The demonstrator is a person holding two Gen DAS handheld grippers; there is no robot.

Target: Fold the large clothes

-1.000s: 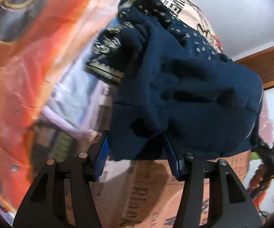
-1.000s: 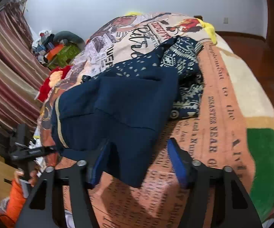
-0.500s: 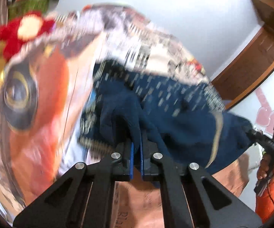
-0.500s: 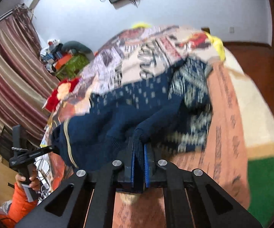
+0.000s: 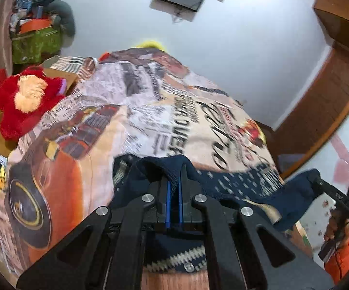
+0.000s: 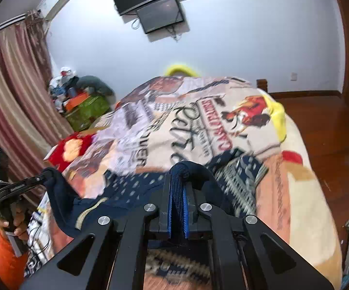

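Note:
A navy knit sweater [image 5: 235,183] with a cream pattern lies on the printed blanket [image 5: 150,120] of a bed, its near edge lifted and stretched between the two grippers. My left gripper [image 5: 174,169] is shut on a fold of that edge. In the left wrist view the right gripper [image 5: 319,181] holds the far right corner. My right gripper [image 6: 178,169] is shut on a bunched fold of the sweater [image 6: 131,188]. Its own view shows the left gripper [image 6: 46,175] at the far left, pinching the other corner. Part of the sweater hangs hidden below both grippers.
A red plush toy [image 5: 22,101] lies at the bed's left side, with a green box of clutter [image 5: 34,43] behind it. A TV [image 6: 160,17] hangs on the far wall and striped curtains [image 6: 10,96] on the left. Wooden floor [image 6: 319,120] runs right of the bed. Hands in orange sleeves [image 6: 7,253] hold the grippers.
Both grippers went from open around the sweater's near edge to shut on it. They then rose, lifting and stretching that edge above the blanket.

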